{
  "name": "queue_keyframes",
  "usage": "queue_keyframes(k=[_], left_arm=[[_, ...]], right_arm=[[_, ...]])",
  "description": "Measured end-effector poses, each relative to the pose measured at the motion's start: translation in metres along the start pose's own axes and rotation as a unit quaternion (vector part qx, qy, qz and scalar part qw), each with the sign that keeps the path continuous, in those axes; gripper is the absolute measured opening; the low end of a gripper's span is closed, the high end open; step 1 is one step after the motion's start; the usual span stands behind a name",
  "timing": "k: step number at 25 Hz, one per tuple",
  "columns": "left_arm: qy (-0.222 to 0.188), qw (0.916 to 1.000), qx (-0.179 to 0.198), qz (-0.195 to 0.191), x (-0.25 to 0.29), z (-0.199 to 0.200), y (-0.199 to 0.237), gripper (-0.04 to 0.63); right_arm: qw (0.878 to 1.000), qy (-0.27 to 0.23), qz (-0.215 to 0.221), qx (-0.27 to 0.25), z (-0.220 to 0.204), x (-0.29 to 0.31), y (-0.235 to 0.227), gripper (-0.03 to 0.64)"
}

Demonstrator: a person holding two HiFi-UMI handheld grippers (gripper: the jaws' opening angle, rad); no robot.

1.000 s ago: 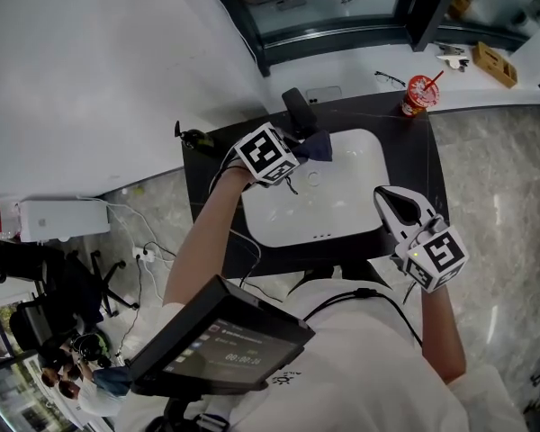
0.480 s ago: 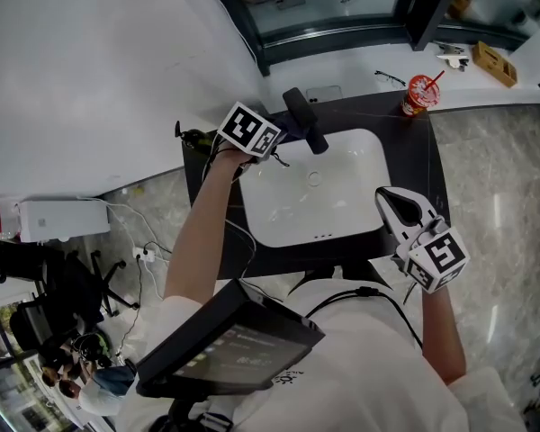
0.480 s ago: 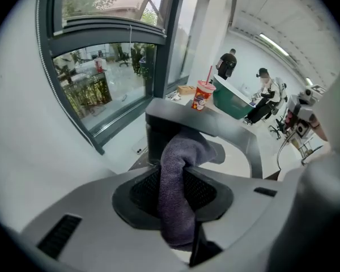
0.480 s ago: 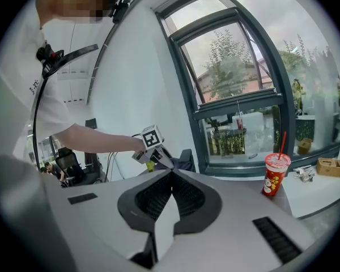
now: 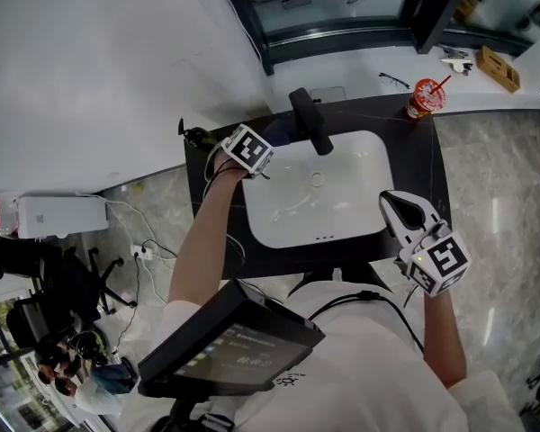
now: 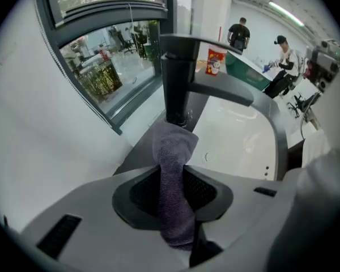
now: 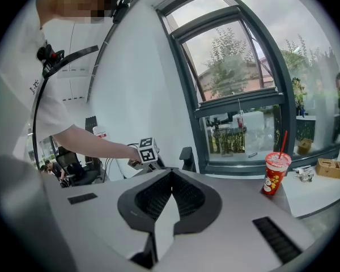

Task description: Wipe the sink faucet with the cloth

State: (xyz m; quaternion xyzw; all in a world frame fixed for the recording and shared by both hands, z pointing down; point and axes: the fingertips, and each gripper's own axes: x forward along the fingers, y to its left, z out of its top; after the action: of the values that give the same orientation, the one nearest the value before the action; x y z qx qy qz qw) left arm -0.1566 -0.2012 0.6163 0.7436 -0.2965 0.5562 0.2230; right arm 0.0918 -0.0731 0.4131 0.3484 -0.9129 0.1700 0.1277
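The black faucet [image 6: 178, 78] stands upright at the back of the white sink [image 5: 342, 210], its spout [image 5: 310, 122] reaching over the basin. My left gripper [image 6: 171, 177] points steeply down just left of the faucet and is shut on a purple cloth [image 6: 174, 146]. The cloth's free end hangs right in front of the faucet's base; I cannot tell whether it touches. In the head view the left gripper's marker cube [image 5: 248, 148] sits over the dark counter left of the basin. My right gripper [image 7: 171, 174] is held off the sink's front right corner, shut and empty.
A red cup with a straw [image 5: 421, 97] stands on the black counter [image 5: 414, 160] at the back right. Glasses [image 5: 391, 81] lie on the window sill behind. A dark screen [image 5: 229, 345] hangs at the person's chest. People stand far off [image 6: 238, 33].
My left gripper has moved with the cloth from beside the spout over the basin to the faucet's left side and has tipped further down. The right gripper has stayed still.
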Motion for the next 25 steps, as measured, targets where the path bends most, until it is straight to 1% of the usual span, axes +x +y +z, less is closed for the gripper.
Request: queue_keyframes(k=[2, 5, 11, 13, 14, 16, 18, 20, 25], left_arm=[[0.001, 1.0, -0.001, -0.005, 0.018, 0.003, -0.001, 0.101], [-0.011, 0.9999, -0.004, -0.01, 0.036, 0.015, -0.001, 0.101], [0.001, 0.9998, 0.017, 0.005, 0.062, 0.02, -0.004, 0.101], [-0.006, 0.9998, 0.018, 0.004, 0.065, 0.024, -0.004, 0.101], [-0.018, 0.9997, 0.015, 0.001, 0.063, 0.028, -0.003, 0.101], [-0.058, 0.9983, 0.001, -0.008, 0.048, 0.042, -0.002, 0.101], [-0.106, 0.9937, -0.021, -0.029, 0.026, 0.058, -0.006, 0.101], [-0.143, 0.9883, -0.031, -0.042, 0.003, 0.072, -0.009, 0.101], [-0.195, 0.9805, -0.004, -0.02, -0.054, 0.096, 0.001, 0.101]], right_arm=[[1.0, 0.009, -0.004, 0.001, -0.005, -0.002, -0.001, 0.003], [1.0, 0.026, -0.011, 0.006, -0.015, -0.003, -0.002, 0.003], [0.999, 0.037, -0.019, 0.01, -0.023, -0.005, -0.002, 0.003], [0.999, 0.037, -0.021, 0.013, -0.023, -0.005, -0.001, 0.003], [0.999, 0.037, -0.022, 0.014, -0.023, -0.004, -0.001, 0.003], [0.999, 0.04, -0.021, 0.014, -0.026, -0.003, 0.0, 0.003], [0.999, 0.041, -0.018, 0.012, -0.027, -0.003, 0.002, 0.003], [0.999, 0.038, -0.016, 0.01, -0.025, -0.002, 0.004, 0.003], [1.0, 0.026, -0.007, 0.001, -0.017, 0.002, 0.011, 0.003]])
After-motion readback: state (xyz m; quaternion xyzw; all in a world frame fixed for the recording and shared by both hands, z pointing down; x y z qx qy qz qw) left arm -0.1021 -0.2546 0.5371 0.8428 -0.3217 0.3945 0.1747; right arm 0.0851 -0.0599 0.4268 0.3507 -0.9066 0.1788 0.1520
